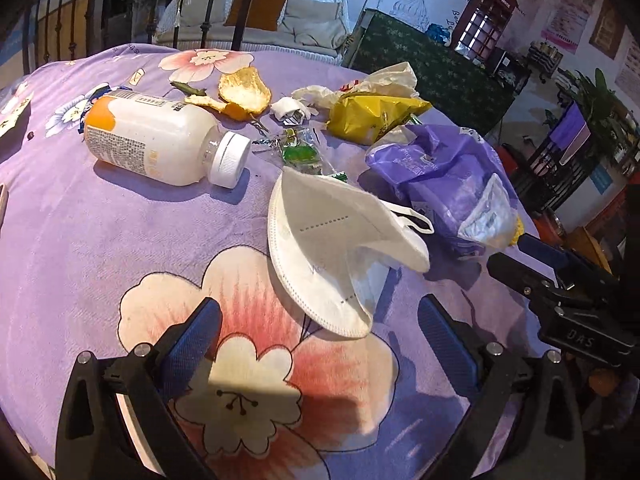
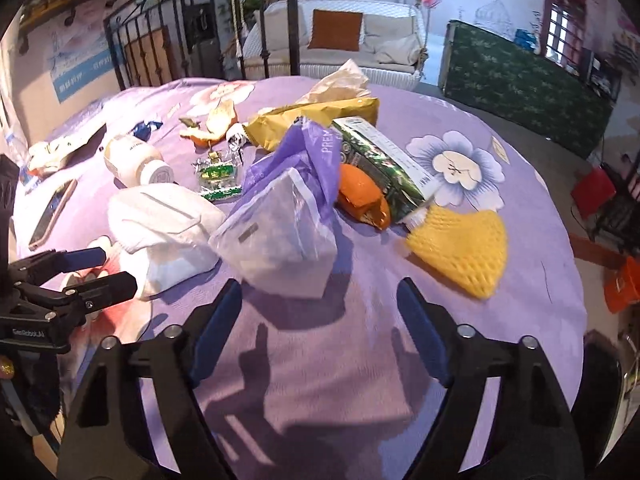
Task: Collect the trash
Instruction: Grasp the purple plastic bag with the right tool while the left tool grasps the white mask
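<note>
Trash lies scattered on a purple floral blanket (image 1: pixel 120 240). My left gripper (image 1: pixel 318 302) is open, and the near edge of a white face mask (image 1: pixel 332 248) lies between its fingers without touching the pads. Behind the mask are a white bottle (image 1: pixel 160 140) on its side, green wrappers (image 1: pixel 300 152), orange peel (image 1: pixel 244 88), a yellow snack bag (image 1: pixel 372 116) and a purple plastic bag (image 1: pixel 440 168). My right gripper (image 2: pixel 319 285) is open and holds nothing. It sits just short of a clear pouch (image 2: pixel 276 232) that leans on the purple bag (image 2: pixel 296 152).
A yellow foam net (image 2: pixel 464 248), a green carton (image 2: pixel 380 160) and more orange peel (image 2: pixel 360 192) lie to the right. A phone (image 2: pixel 52 212) rests at the left. Behind the bed stand iron bars (image 2: pixel 296 40). The blanket drops away at the right edge.
</note>
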`<state>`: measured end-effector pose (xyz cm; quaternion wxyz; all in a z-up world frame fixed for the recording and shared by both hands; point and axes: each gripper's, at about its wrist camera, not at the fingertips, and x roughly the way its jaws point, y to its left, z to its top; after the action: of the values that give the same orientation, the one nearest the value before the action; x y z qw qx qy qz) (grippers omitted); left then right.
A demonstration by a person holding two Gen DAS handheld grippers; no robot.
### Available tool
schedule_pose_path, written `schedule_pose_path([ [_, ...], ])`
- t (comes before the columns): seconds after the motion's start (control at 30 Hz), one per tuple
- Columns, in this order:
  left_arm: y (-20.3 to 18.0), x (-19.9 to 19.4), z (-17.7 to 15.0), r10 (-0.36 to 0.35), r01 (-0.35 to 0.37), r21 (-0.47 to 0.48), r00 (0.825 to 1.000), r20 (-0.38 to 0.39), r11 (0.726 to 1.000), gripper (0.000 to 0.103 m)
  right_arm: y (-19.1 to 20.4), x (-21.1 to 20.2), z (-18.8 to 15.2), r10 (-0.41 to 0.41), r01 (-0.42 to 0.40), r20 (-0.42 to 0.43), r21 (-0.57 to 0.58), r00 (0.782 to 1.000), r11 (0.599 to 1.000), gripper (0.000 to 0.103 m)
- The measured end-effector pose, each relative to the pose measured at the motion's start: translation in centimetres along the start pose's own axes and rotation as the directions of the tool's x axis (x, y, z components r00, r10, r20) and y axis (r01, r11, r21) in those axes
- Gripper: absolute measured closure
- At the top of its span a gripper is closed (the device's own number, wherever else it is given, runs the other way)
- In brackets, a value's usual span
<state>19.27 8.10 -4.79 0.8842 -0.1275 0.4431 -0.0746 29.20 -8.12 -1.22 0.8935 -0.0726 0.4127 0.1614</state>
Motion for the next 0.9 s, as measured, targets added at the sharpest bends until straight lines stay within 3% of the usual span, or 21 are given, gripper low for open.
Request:
schedule_pose_path([
  [0.13,-0.2,0.8,0.6,-0.005,0.005,0.008,1.000,-0.018,1.000,0.007,0.3,1.6,1.1,-0.021,0.021,-0.011,-0.060,1.000,0.998,0.043],
  [0.2,-0.5,1.2,0.9,-0.013,0.013,0.012,0.999,-0.032,1.000,0.008,0.3,1.9,1.4,-0.020,0.020,0.000,-0.068,1.000,0.998,0.065],
  [0.4,-0.7,2.2,1.7,-0.026,0.026,0.008,0.999,-0.040,1.000,0.028,-1.4,0.1,1.5,0.087,-0.089,0.099,0.016,0.991,0.996,0.068],
  [0.5,-0.3,2.4,1.9,-0.044,0.044,-0.016,0.998,-0.041,0.999,0.047,-2.3,-1.1,1.4,0.093,-0.102,0.142,0.056,0.985,0.993,0.068],
  [0.57,-0.2,2.5,2.0,-0.058,0.057,-0.033,0.997,-0.040,0.998,0.066,-2.6,-1.7,1.2,0.099,-0.112,0.162,0.071,0.982,0.991,0.069],
  [0.67,-0.1,2.8,1.9,-0.092,0.090,-0.056,0.995,-0.043,0.994,0.081,-2.4,-2.7,0.8,0.093,-0.109,0.192,0.073,0.977,0.991,0.069],
  [0.77,-0.4,2.3,1.5,-0.096,0.095,-0.051,0.995,-0.017,0.994,0.090,-2.3,-3.6,0.1,0.092,-0.110,0.217,0.073,0.972,0.991,0.069],
  [0.9,-1.1,0.8,1.1,-0.119,0.119,-0.029,0.992,0.030,0.992,0.093,-2.5,-4.9,-1.0,0.082,-0.106,0.249,0.085,0.965,0.991,0.069],
])
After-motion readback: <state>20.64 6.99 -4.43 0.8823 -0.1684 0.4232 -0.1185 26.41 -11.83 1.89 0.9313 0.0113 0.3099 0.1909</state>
